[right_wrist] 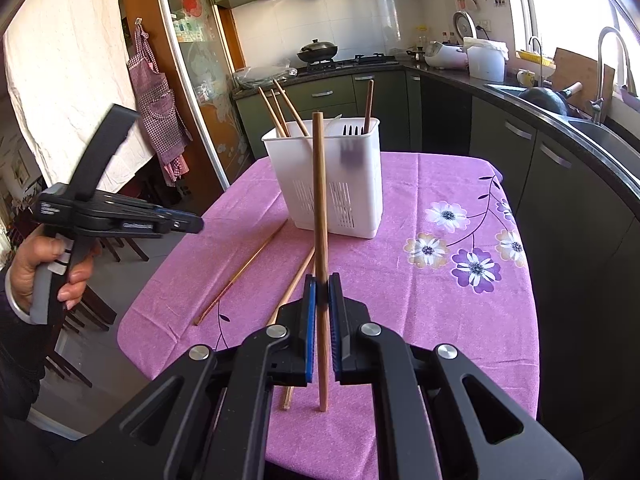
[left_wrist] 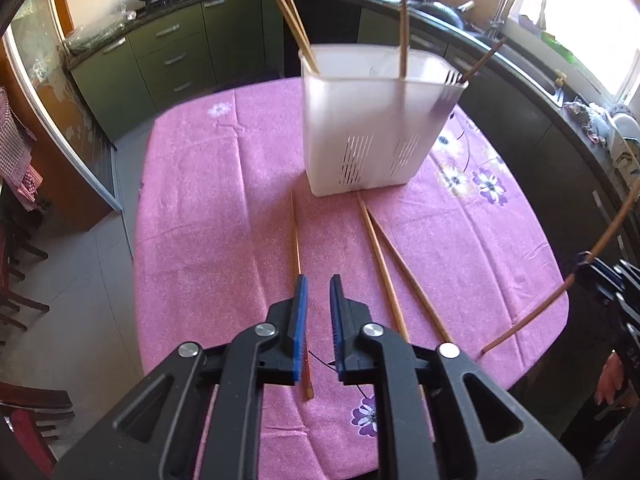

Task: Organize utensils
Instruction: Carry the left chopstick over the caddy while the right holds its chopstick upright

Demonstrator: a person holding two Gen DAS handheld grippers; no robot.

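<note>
Kitchen, daylit, with green cabinets.
Ahead of the jaws: pink flowered tablecloth (right_wrist: 440,200), green cabinets (right_wrist: 332,96), wok (right_wrist: 317,50) on stove. Right: bright window (right_wrist: 568,4), sink (right_wrist: 600,136). Left: checked apron (right_wrist: 158,108), grey tiled floor (left_wrist: 80,280).

Both grippers, left (left_wrist: 318,280) and right (right_wrist: 321,280), are black plastic with blue ribbed pads and round silver screws at the linkage pivots. The left hand (right_wrist: 44,268) grips a grey-and-black handle; its sleeve (right_wrist: 16,344) is dark with a pale cuff.
</note>
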